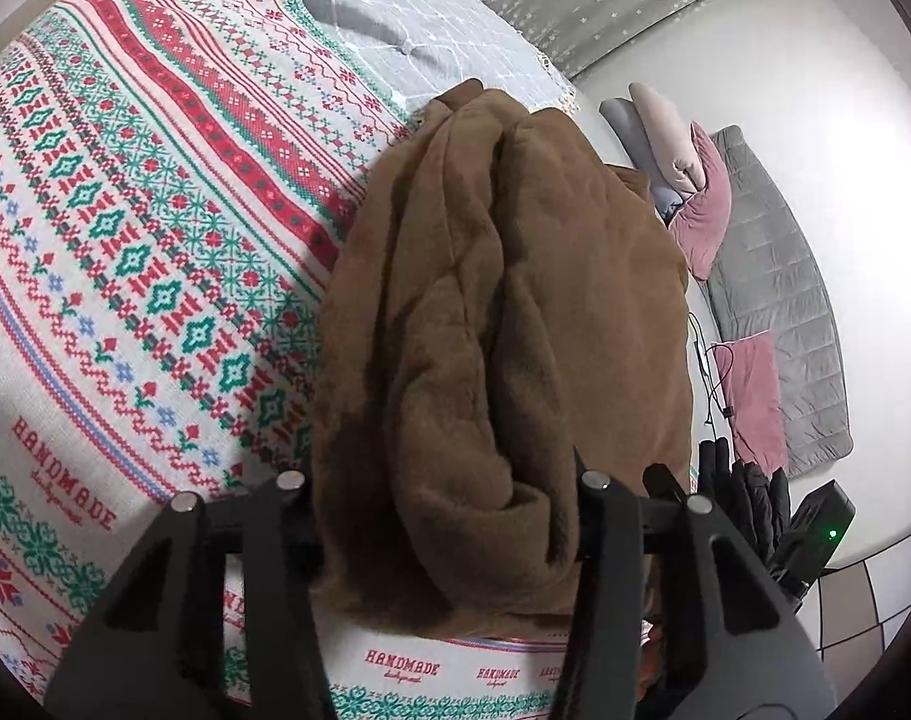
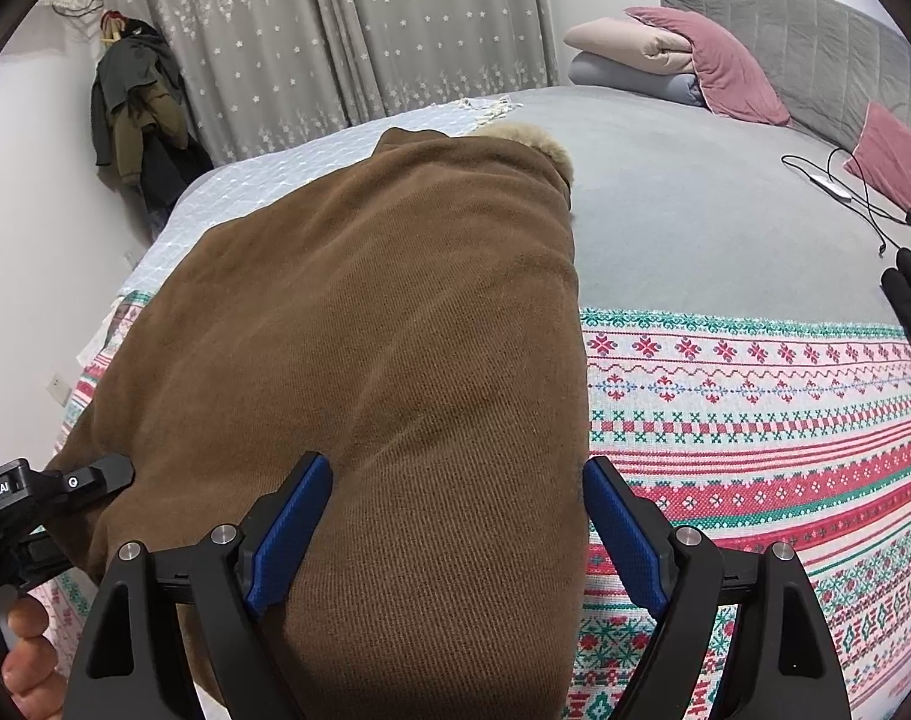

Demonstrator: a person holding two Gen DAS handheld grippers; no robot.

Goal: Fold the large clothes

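A large brown coat [image 2: 365, 330] lies folded lengthwise on a bed over a red, green and white patterned blanket [image 2: 755, 420]. Its pale fur collar [image 2: 533, 144] is at the far end. In the left wrist view the coat [image 1: 503, 300] is bunched in thick folds, and my left gripper [image 1: 443, 480] is shut on the near end, cloth filling the gap between the black fingers. That gripper also shows in the right wrist view at the coat's left edge [image 2: 95, 474], held by a hand [image 2: 23, 648]. My right gripper [image 2: 455, 465] stands open astride the coat's near right part, blue pads [image 2: 293, 534] wide apart.
Pink pillows [image 2: 731, 66] and folded quilts [image 2: 629, 54] lie against a grey headboard [image 2: 815, 18]. A cable [image 2: 845, 192] lies on the grey sheet. Clothes hang on a rack [image 2: 137, 120] by the curtain. Black gloves [image 1: 749, 498] and a black device with a green light [image 1: 821, 528] lie beside the bed.
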